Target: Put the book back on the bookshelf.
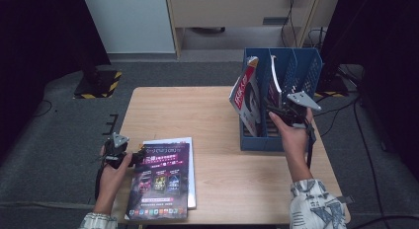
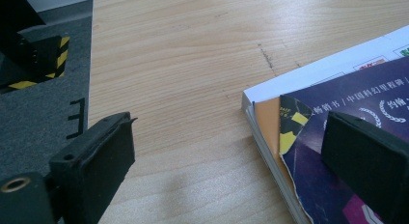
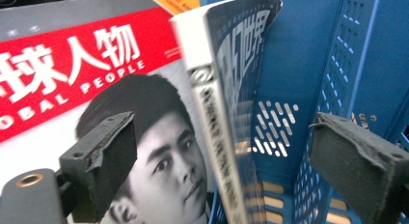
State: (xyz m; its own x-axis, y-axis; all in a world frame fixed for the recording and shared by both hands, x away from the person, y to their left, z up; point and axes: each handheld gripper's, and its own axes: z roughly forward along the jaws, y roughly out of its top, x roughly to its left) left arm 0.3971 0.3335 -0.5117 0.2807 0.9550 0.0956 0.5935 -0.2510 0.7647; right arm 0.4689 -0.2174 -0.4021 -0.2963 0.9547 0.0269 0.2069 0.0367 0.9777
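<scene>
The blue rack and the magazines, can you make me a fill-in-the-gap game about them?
1. The file rack on the table is coloured ____.
2. The magazine with the red title band stands in the rack and leans to the ____ in the high view.
3. The purple magazine lies flat on top of a ____ booklet.
4. The jaws of the right gripper stand ____, with the spine of a blue magazine between them.

Missing words: blue; left; white; open
</scene>
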